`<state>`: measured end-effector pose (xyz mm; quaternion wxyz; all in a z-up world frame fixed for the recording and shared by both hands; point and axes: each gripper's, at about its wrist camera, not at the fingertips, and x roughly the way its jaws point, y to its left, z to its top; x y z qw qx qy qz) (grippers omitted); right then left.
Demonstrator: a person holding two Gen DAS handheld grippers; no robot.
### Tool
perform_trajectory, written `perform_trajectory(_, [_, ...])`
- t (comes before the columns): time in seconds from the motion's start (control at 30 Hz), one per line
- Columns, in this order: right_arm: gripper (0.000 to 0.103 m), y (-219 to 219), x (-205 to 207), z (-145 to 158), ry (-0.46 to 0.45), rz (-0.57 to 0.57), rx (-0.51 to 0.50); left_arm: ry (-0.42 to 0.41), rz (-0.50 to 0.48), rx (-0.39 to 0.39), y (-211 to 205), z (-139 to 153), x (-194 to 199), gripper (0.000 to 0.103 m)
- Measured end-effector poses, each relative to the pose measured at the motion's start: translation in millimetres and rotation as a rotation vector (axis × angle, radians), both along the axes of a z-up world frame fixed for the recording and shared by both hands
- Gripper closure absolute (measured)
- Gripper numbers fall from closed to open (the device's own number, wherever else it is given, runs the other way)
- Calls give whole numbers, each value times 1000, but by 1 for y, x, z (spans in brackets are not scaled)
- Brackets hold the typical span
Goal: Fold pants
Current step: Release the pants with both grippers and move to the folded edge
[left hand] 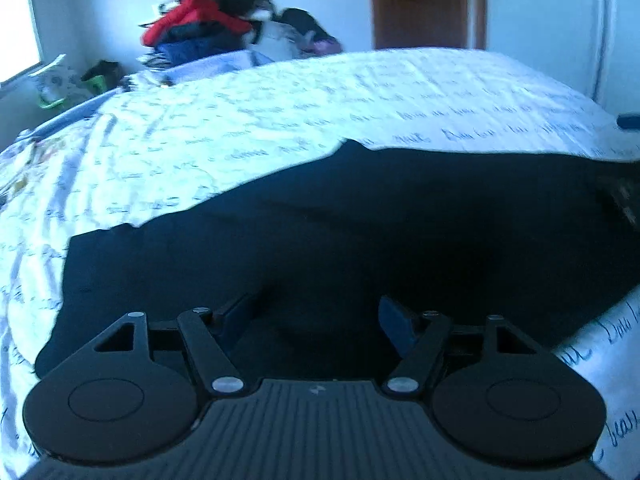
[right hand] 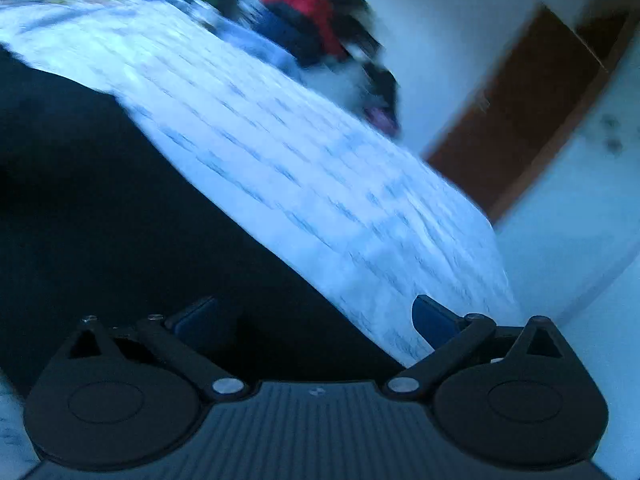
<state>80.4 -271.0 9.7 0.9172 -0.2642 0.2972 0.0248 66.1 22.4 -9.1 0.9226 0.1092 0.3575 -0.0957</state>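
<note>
The black pants (left hand: 360, 240) lay spread on the bed (left hand: 280, 112), long axis running left to right. The left claw (left hand: 316, 320) hung wide open and empty directly over them; the right claw (right hand: 316, 320), equally open and empty, straddled their right-hand edge.

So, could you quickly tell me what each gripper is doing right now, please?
Left gripper: open, holding nothing, above the pants.
Right gripper: open, holding nothing, over the pants' edge on the bed.

Two wrist cams, both low over the bed (left hand: 360, 92)

Left looks level, right is tilted; both catch the clothes pile (left hand: 224, 20) and door (right hand: 520, 112) ahead.
</note>
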Motion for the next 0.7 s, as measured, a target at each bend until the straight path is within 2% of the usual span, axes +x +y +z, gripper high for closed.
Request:
perform_trajectory(0.1, [0, 20, -9, 3, 90, 161, 127, 32, 13, -3, -5, -8, 5, 29])
perform_trajectory(0.13, [0, 26, -7, -1, 139, 192, 131, 30, 10, 7, -4, -8, 4, 29])
perform_trajectory(0.2, [0, 40, -7, -15, 222, 232, 48, 10, -12, 40, -6, -8, -3, 29])
perform_trajectory(0.27, [0, 46, -12, -15, 189, 234, 26, -1, -28, 49, -5, -6, -10, 29])
perform_trajectory(0.37, [0, 48, -19, 2, 121, 220, 43, -6, -11, 21, 7, 0, -16, 29])
perform_trajectory(0.5, [0, 68, -19, 24, -9, 221, 142, -68, 137, 10, 41, 15, -20, 29])
perform_trajectory(0.6, [0, 103, -22, 31, -25, 361, 212, -81, 294, -47, 79, 28, -21, 29])
perform_trajectory(0.7, [5, 152, -27, 27, -12, 524, 207, -48, 469, -175, 129, 36, -21, 30])
